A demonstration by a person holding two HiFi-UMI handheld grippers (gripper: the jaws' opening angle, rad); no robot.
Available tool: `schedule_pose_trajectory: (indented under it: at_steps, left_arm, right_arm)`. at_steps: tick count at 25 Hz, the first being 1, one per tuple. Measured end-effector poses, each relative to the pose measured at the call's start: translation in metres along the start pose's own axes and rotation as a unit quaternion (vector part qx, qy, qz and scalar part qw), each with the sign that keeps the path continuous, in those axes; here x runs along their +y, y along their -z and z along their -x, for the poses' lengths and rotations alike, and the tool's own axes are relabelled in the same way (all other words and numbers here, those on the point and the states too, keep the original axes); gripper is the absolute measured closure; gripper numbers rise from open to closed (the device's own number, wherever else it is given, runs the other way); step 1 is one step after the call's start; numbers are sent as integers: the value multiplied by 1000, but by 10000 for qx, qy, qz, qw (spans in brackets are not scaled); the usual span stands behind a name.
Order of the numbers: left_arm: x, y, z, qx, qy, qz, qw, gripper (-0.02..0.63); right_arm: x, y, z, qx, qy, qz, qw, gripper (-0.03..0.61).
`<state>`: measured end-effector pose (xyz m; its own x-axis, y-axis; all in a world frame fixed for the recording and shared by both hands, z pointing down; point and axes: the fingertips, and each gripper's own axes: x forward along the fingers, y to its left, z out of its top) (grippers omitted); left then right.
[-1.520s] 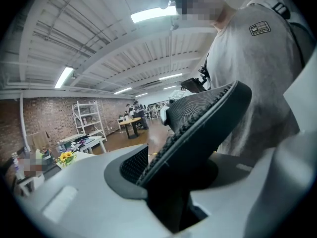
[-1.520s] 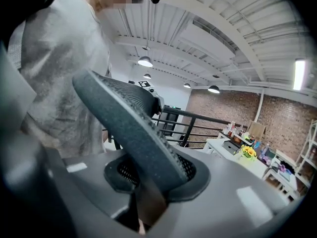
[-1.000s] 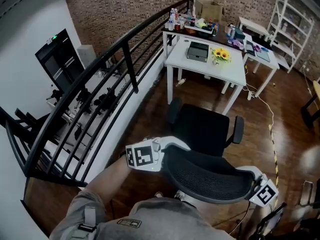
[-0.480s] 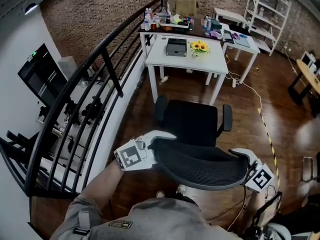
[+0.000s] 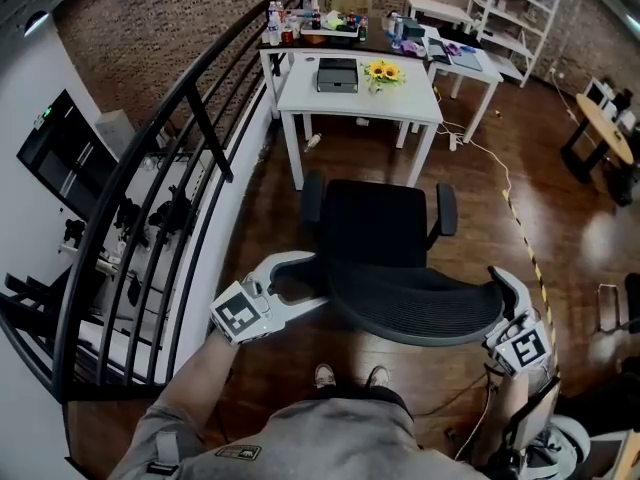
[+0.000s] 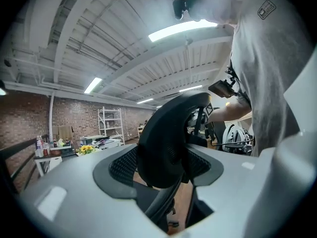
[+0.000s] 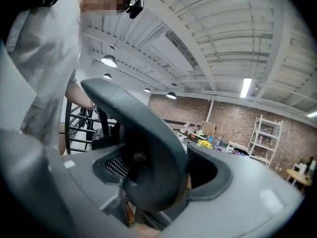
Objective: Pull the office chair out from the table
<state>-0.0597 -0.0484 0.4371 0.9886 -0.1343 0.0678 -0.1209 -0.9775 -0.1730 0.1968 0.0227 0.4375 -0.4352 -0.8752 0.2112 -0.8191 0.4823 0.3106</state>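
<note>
At centre of the head view, the office chair (image 5: 380,230) stands on the wood floor (image 5: 560,218), well apart from the white counter (image 5: 355,103) at 12 o'clock. Pulled out already, by my reading. Left hand-held gripper (image 5: 312,282) sits at 9 o'clock of the backrest (image 5: 420,308), right hand-held gripper (image 5: 503,298) at 3 o'clock; one per side suits a straight pull.

Left gripper view: jaws have just been opening, now wide, backrest (image 6: 166,143) between them, pads off it.

Right gripper view: same, backrest (image 7: 148,148) loose between spread jaws.
</note>
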Motion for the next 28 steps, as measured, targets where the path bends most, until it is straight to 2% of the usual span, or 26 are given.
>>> schedule_pose_trajectory:
  at_steps: [8, 11, 13, 15, 17, 19, 20, 28]
  left_arm:
    - [-40, 5, 13, 57, -41, 127, 9999, 390]
    - [-57, 3, 16, 55, -117, 130, 9998, 435]
    - [-72, 2, 16, 42, -152, 122, 9998, 488]
    - [-91, 1, 15, 22, -189, 122, 9997, 554]
    - [-112, 4, 12, 72, -230, 138, 9996, 612]
    - [-134, 5, 8, 104, -225, 180, 9995, 612]
    - [-146, 4, 6, 105, -207, 218, 9995, 612]
    - [-255, -4, -6, 188, -126, 276, 9994, 612]
  right_arm:
    - [3, 7, 23, 17, 210, -69, 9998, 252]
    - [7, 8, 30, -107, 251, -171, 9995, 255]
    - [16, 10, 37, -122, 189, -152, 9996, 281]
    - [31, 15, 47, -162, 7, -90, 9998, 328]
    - [50, 16, 58, -209, -242, -77, 9995, 442]
    - [71, 16, 70, -215, -499, -134, 9984, 541]
    - [82, 17, 76, -201, -627, -142, 9977, 565]
    - [160, 29, 140, -317, -1440, -118, 9890, 572]
